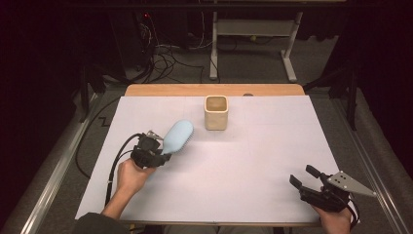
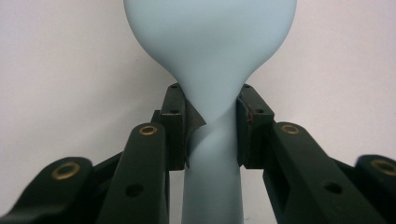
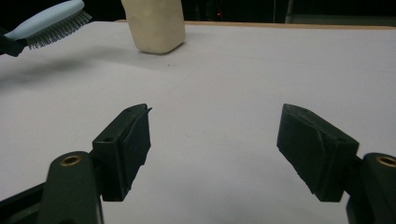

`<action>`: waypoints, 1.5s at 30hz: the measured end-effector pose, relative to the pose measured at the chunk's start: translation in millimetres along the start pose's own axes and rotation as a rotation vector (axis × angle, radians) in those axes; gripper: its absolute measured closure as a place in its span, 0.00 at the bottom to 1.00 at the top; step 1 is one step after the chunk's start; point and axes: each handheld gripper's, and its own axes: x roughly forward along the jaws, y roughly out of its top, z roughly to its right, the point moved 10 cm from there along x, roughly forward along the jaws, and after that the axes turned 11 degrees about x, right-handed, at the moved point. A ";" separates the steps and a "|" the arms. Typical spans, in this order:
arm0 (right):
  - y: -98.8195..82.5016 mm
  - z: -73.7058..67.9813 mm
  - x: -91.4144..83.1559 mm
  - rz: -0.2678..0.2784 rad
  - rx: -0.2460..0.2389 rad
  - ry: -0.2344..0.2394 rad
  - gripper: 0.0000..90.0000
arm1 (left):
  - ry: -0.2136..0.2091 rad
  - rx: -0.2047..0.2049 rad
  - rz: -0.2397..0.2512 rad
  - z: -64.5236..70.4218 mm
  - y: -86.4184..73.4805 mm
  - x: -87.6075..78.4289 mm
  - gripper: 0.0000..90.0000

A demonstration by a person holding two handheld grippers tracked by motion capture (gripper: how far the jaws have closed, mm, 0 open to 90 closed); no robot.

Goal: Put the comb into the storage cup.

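Observation:
A light blue hairbrush [image 1: 178,136] hangs above the white table cover, bristles down, its head pointing toward a cream square cup [image 1: 216,112]. My left gripper [image 1: 157,152] is shut on the brush's handle; in the left gripper view both pads press the narrow neck of the hairbrush [image 2: 212,88] from either side. The right gripper [image 1: 306,176] rests near the table's front right corner, held by a hand, jaws wide apart with nothing between them. In the right gripper view, the brush [image 3: 49,23] shows bristles at far left, and the cup [image 3: 154,23] stands behind it.
A white sheet [image 1: 253,161] covers the wooden table, whose far edge [image 1: 214,89] shows behind the cup. Cables and a metal desk frame [image 1: 253,44] lie on the floor beyond. Dark rails run along both sides.

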 end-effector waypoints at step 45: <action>3.1 -26.4 9.1 0.006 -0.025 0.068 0.29 | -0.092 0.111 0.080 59.2 21.5 1.6 0.77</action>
